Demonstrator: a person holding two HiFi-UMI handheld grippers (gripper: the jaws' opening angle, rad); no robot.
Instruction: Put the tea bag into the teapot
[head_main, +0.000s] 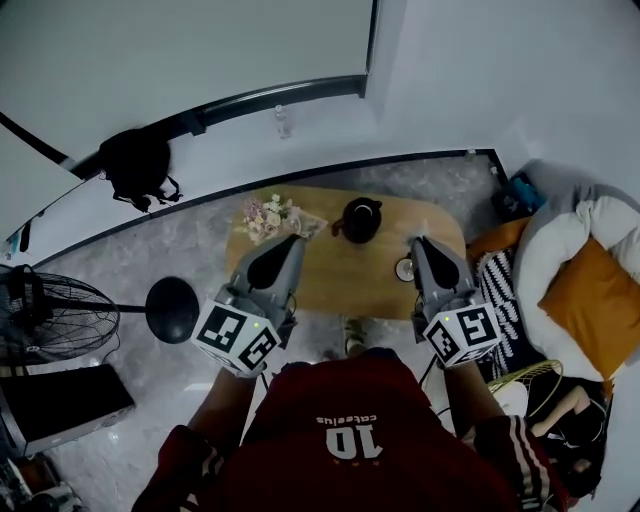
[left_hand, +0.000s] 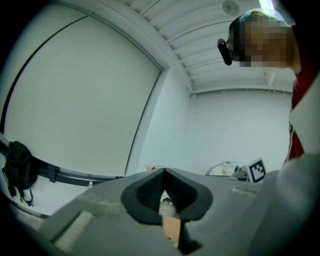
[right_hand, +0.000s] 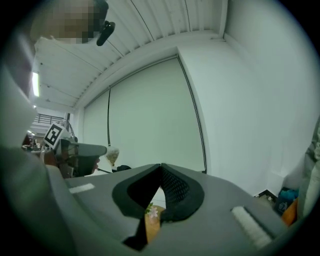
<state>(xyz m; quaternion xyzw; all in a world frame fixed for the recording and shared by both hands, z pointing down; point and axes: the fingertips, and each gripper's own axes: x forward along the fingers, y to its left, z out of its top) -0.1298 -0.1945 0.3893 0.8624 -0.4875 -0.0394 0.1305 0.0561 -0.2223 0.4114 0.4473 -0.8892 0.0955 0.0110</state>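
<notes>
A black teapot (head_main: 360, 219) with its lid on stands at the far middle of the low wooden table (head_main: 345, 280). A small round cup (head_main: 405, 268) sits near the table's right end; I cannot make out a tea bag. My left gripper (head_main: 291, 241) is held up above the table's left half, jaws shut with nothing between them. My right gripper (head_main: 419, 243) hovers over the right end, close to the cup, also shut and empty. In the left gripper view the left gripper (left_hand: 164, 171) points up at the wall, as does the right gripper (right_hand: 161, 166) in its own view.
A bunch of pale flowers (head_main: 270, 217) lies on the table's far left corner. A black round stool (head_main: 171, 309) and a floor fan (head_main: 48, 318) stand left of the table. At right is a sofa with an orange cushion (head_main: 590, 290). A black bag (head_main: 135, 166) leans by the window.
</notes>
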